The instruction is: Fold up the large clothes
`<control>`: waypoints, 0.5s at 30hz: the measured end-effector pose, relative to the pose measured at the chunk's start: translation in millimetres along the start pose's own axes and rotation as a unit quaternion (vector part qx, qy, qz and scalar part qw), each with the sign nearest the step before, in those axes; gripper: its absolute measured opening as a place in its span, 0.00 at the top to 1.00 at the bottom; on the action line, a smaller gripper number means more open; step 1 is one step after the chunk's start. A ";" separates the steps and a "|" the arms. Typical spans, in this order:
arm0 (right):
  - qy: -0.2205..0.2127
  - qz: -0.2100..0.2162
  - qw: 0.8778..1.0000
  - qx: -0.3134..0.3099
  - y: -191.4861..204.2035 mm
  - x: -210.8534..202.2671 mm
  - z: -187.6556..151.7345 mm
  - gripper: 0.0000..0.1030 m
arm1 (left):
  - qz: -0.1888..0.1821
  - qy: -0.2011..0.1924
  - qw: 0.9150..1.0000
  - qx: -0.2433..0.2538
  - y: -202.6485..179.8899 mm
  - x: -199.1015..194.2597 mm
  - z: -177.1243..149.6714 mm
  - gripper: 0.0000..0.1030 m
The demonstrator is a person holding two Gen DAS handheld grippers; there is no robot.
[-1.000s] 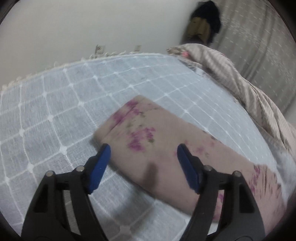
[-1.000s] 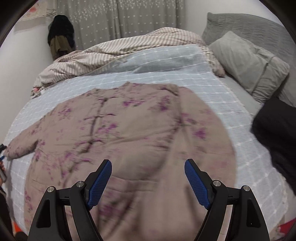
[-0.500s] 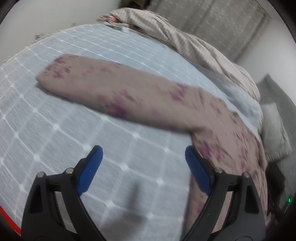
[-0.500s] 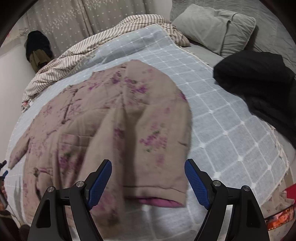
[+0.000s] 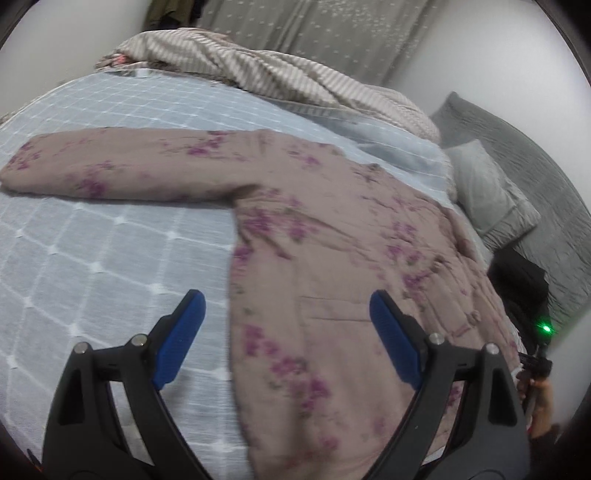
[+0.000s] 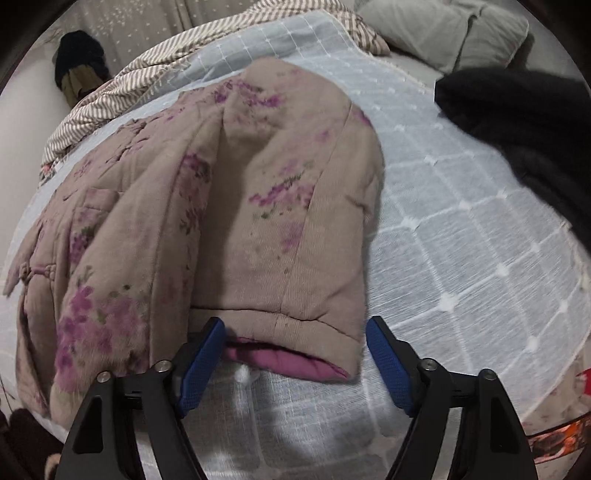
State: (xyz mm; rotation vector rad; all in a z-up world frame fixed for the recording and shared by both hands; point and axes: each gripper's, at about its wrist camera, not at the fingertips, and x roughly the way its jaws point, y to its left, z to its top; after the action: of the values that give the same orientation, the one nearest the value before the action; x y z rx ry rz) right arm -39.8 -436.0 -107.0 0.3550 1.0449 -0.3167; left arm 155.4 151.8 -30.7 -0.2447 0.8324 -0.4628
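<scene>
Left gripper (image 5: 284, 332): jaws standing wide apart, holding nothing, hovering over the near side edge of the jacket (image 5: 332, 258). Left blue pad over bare bedspread (image 5: 92, 258), right pad over jacket body.

Right gripper (image 6: 295, 354): jaws likewise spread apart, nothing between them, sitting just short of the sleeve (image 6: 288, 221) cuff. The cuff's magenta lining (image 6: 284, 360) is showing at the opening, lying between the two pads but not touched by either, as far as the view shows.

Jacket: padded, taupe with purple flower print, lying flat, front up, on the bedspread, which is pale blue-grey with a white grid. In the right wrist view one sleeve is lying folded across the body, cuff toward the camera. In the left wrist view the other sleeve (image 5: 110, 166) is stretching straight out to the left, flat on the bedspread. Frog buttons (image 6: 37, 273) are showing on the front in the right wrist view.

Farther back: striped quilt (image 5: 277, 77) bunching along the far edge of the bedspread. Grey pillow (image 5: 487, 192) lying beyond the jacket at right. Black garment (image 6: 524, 122) lying on the bed, well apart from the jacket. Dotted curtain (image 5: 332, 33) hanging behind the bed.
</scene>
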 end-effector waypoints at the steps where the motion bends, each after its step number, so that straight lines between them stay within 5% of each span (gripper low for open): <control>1: 0.003 -0.002 1.000 0.007 -0.9 4.6 -0.6 0.34 | -0.011 -0.004 1.000 0.005 -6.7 4.7 -2.2 0.12; 2: 0.002 -0.004 1.000 0.013 -2.2 8.1 -0.5 0.39 | -0.017 -0.007 1.000 0.009 -12.5 9.4 -4.2 0.12; 4: -0.007 -0.005 1.000 0.012 -2.6 6.8 -0.2 0.64 | -0.029 -0.008 0.999 0.012 -22.2 18.2 -6.8 0.12; 7: -0.020 -0.015 0.999 -0.020 0.5 -10.5 3.6 0.81 | -0.056 -0.011 0.998 0.021 -36.3 26.2 -13.1 0.12; 12: -0.050 -0.082 0.995 -0.003 -33.2 -40.0 20.0 0.84 | -0.072 -0.029 0.996 0.052 -51.2 27.2 -22.9 0.12; 15: -0.029 -0.143 0.989 0.022 -69.5 -32.1 24.0 0.75 | -0.075 -0.028 0.996 0.047 -50.0 29.4 -25.5 0.12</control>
State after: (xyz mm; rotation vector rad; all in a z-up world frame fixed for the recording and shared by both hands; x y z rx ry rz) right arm -65.1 -506.0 -77.2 0.2336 1.0338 -0.6036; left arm 138.3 93.1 -47.3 -0.2320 0.7389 -0.6316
